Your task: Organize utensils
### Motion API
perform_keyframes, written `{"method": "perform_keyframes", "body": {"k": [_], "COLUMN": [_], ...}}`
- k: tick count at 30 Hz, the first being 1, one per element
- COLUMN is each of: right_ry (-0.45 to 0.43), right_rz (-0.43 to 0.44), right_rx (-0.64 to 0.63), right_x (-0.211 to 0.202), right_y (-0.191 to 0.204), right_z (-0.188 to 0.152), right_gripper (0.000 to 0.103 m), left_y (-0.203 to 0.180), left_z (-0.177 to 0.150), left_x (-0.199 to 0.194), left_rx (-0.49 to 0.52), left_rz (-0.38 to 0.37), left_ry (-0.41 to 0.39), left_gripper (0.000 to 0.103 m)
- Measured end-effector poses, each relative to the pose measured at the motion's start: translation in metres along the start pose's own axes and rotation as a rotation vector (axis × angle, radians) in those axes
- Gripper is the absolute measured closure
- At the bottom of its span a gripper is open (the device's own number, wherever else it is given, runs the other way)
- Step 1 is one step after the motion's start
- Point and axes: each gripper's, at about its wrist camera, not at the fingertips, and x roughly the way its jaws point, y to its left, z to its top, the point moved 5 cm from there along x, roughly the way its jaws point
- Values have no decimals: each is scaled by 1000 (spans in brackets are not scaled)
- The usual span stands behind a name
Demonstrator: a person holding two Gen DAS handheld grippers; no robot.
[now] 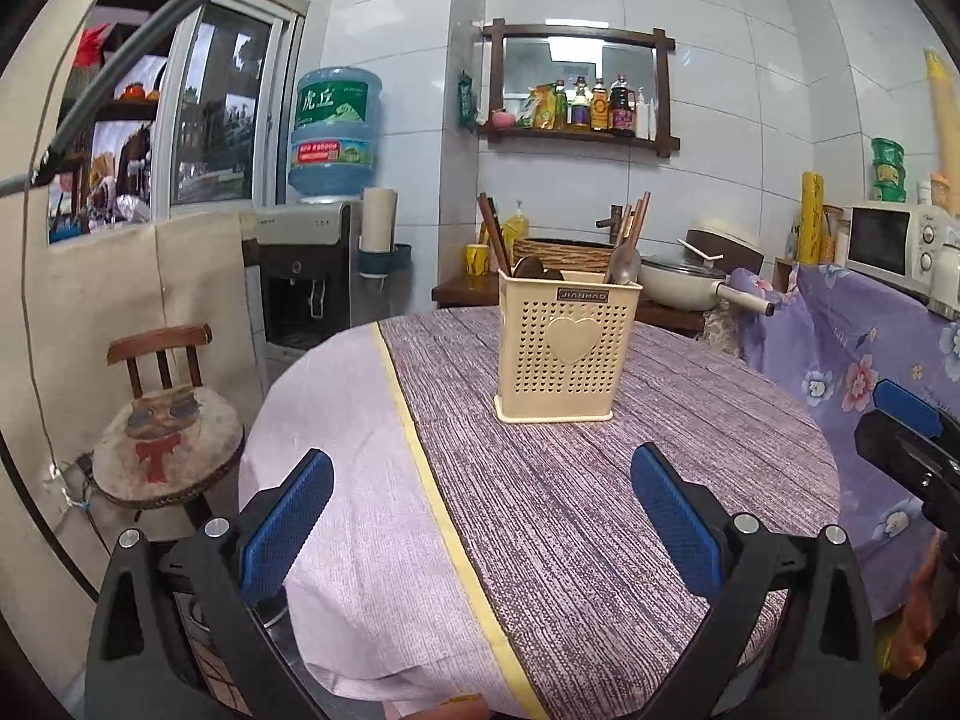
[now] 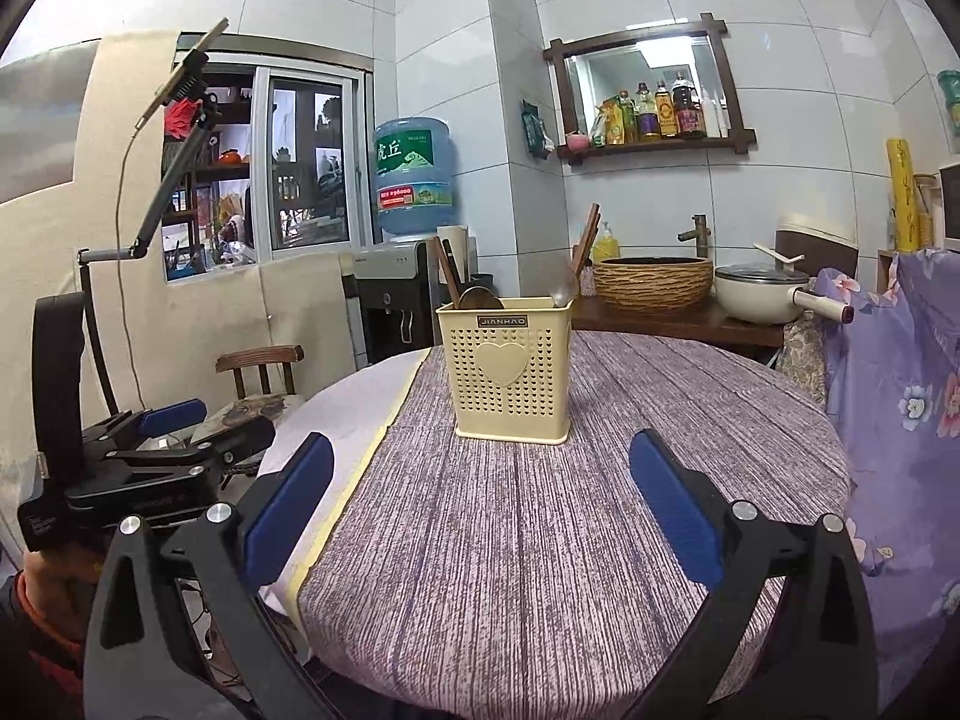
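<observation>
A cream perforated utensil holder [image 1: 564, 345] with a heart on its front stands upright on the round table [image 1: 690, 480]. It holds wooden chopsticks [image 1: 493, 234], a wooden spoon [image 1: 528, 267] and a metal spoon [image 1: 627, 264]. It also shows in the right wrist view [image 2: 507, 366], with chopsticks [image 2: 447, 270] and a metal spoon [image 2: 564, 288]. My left gripper [image 1: 483, 516] is open and empty, low over the near side of the table. My right gripper [image 2: 480, 510] is open and empty, also short of the holder. The right gripper shows at the left wrist view's right edge [image 1: 906, 438], the left gripper at the right wrist view's left [image 2: 156, 438].
A wooden chair [image 1: 162, 420] with a cushion stands left of the table. A water dispenser [image 1: 318, 264] is behind it. A purple floral cloth [image 1: 870, 360] hangs at the right. A counter at the back holds a woven basket [image 2: 654, 279] and a white pot [image 2: 762, 294].
</observation>
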Motion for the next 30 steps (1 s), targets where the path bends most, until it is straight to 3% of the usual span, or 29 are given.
{"method": "perform_keyframes", "body": {"k": [9,30], "right_ry": [-19,11], "right_rz": [-12,-8], "right_rx": [-25,-35], "right_x": [-20,-16], "right_y": [0,3], "right_z": [-8,-8], "right_gripper": [6,6], "left_y": [-4,-7], "left_z": [-11,-13], "left_x": [-18,-22], "left_rx": [14,2], "left_rz": [-29,-44], "left_ry": [-20,-21], "left_gripper": [5,5]}}
